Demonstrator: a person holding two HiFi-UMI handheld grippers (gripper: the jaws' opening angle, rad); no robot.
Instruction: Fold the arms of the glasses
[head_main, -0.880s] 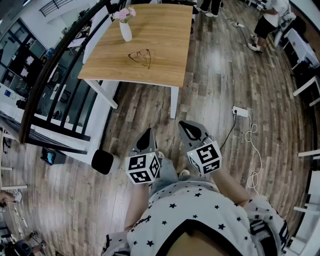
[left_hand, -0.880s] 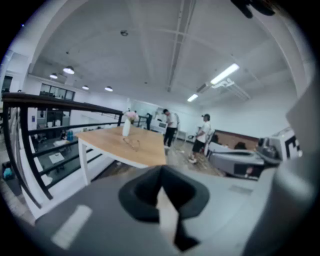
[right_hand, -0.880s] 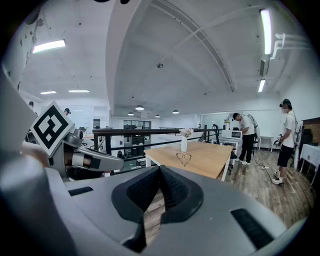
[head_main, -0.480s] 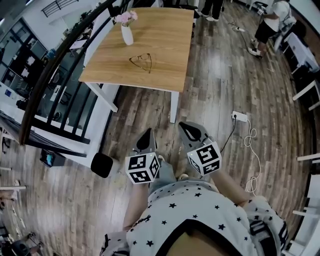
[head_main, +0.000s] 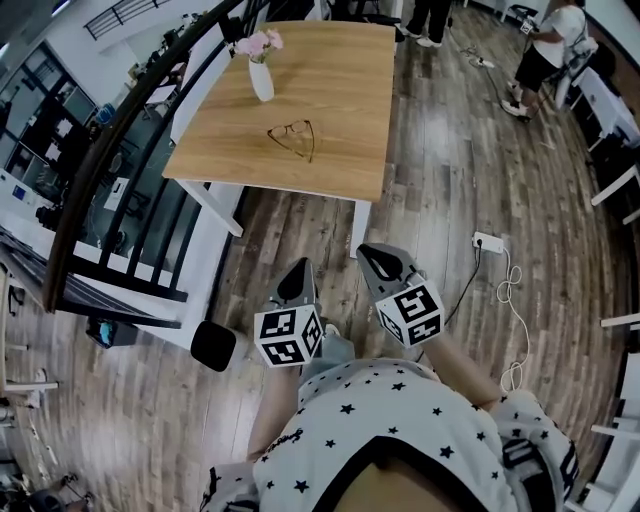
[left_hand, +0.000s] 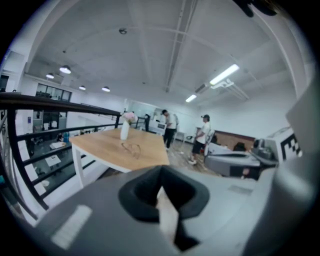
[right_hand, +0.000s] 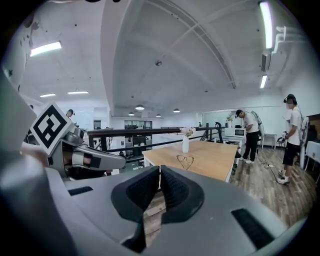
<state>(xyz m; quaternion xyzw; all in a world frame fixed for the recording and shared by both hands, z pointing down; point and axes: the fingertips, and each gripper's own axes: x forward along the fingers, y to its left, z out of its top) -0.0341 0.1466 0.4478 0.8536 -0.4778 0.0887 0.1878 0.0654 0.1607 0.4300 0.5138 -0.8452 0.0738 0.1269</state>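
Glasses (head_main: 292, 137) lie on wooden worktop (head_main: 340, 90), arms spread, just beside vase (head_main: 261, 80) of flowers. Left gripper (head_main: 298, 268) and right gripper (head_main: 370, 252) well apart from them, held out over floor; both sets of jaws clenched on nothing.

Risks:
- jaws not released before reach: tips shove light frame across smooth wood
- wide approach clips vase, tips it
- hard pinch bends thin arm or hinge
- cable (head_main: 505, 290) on floor: trip hazard

My wooden table (head_main: 345, 110) stands on the plank floor (head_main: 450, 180), well ahead of me. On it, glasses (head_main: 293, 135) lie near the middle, and a white vase (head_main: 261, 80) of pink flowers stands upright toward the far left corner.
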